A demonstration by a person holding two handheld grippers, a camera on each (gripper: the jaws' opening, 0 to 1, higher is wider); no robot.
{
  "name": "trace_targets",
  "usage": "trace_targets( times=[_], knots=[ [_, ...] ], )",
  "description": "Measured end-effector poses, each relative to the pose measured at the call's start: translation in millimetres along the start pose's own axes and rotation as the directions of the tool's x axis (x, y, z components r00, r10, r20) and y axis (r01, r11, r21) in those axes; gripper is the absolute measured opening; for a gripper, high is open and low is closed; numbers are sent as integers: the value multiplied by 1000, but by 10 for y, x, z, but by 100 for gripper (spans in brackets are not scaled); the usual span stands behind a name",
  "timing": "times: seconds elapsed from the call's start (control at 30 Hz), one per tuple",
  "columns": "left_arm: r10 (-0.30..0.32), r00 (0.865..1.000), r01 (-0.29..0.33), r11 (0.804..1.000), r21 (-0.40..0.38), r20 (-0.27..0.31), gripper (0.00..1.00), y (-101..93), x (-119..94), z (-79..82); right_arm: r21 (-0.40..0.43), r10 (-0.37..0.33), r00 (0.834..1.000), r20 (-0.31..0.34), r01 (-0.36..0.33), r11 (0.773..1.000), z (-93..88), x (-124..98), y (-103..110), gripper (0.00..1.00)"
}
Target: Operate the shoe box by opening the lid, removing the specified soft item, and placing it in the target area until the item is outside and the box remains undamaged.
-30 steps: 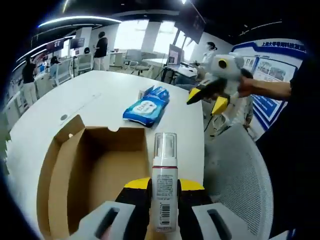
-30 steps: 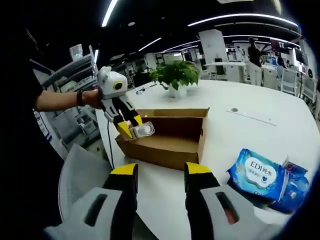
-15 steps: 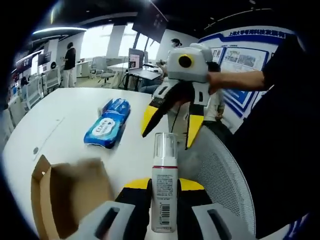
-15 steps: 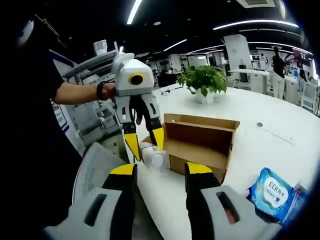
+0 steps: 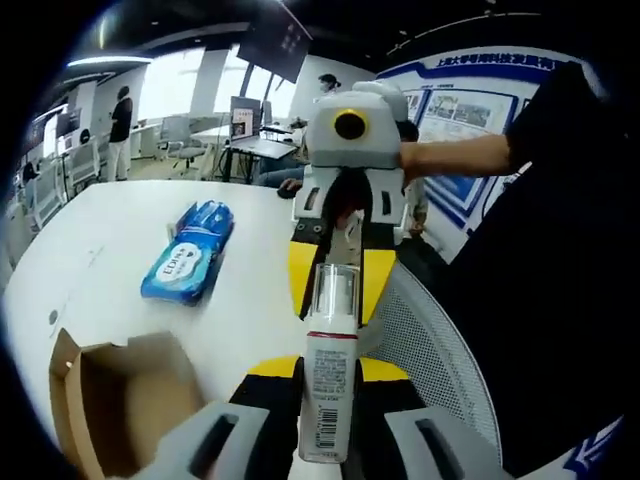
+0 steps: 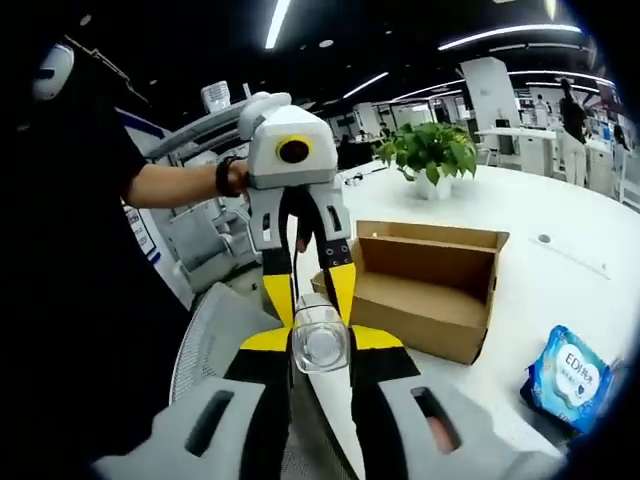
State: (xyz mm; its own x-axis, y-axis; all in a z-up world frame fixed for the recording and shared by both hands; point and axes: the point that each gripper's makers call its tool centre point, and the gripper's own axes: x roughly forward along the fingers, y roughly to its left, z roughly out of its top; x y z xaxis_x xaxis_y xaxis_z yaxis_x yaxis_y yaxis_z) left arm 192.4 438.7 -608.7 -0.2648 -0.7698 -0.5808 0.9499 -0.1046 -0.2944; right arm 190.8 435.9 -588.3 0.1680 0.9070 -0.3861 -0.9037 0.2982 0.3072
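Observation:
A white pump bottle with a clear cap stands upright between the fingers of my left gripper, which is shut on its body. My right gripper comes at it from the far side, and its yellow fingertips flank the clear cap. In the right gripper view my right gripper has its jaws closed against the cap of the bottle, with the left gripper facing it. The open cardboard shoe box sits on the white table.
A blue pack of wipes lies on the table beyond the box. A grey mesh chair stands under both grippers at the table's edge. A potted plant sits further back. People stand in the distance.
The two grippers have come together off the table's edge. My right jaws, open before, have closed on the bottle's cap. The left gripper keeps its hold on the bottle.

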Motion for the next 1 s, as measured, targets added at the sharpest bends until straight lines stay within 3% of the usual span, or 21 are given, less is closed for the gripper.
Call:
trace_targets(
  times=[0.2, 0.4, 0.63, 0.83, 1.0],
  knots=[
    [-2, 1000, 2, 1000, -8, -8, 21, 8, 103, -55, 4, -14, 999, -38, 14, 1000, -90, 8, -21, 17],
    [36, 999, -36, 999, -7, 0, 24, 68, 145, -58, 23, -37, 998, -41, 38, 999, -139, -52, -74, 17],
    [112, 991, -107, 993, -57, 78, 28, 161, 84, -18, 43, -59, 997, -53, 61, 997, -229, -176, -139, 17],
    [206, 967, -185, 972, -144, 149, 29, 225, -52, -46, 65, -90, 995, -53, 93, 994, -317, -308, -216, 17],
    [307, 928, -260, 940, -222, 210, 30, 261, -186, -89, 77, -106, 993, -56, 111, 991, -386, -420, -240, 17]
  ],
)
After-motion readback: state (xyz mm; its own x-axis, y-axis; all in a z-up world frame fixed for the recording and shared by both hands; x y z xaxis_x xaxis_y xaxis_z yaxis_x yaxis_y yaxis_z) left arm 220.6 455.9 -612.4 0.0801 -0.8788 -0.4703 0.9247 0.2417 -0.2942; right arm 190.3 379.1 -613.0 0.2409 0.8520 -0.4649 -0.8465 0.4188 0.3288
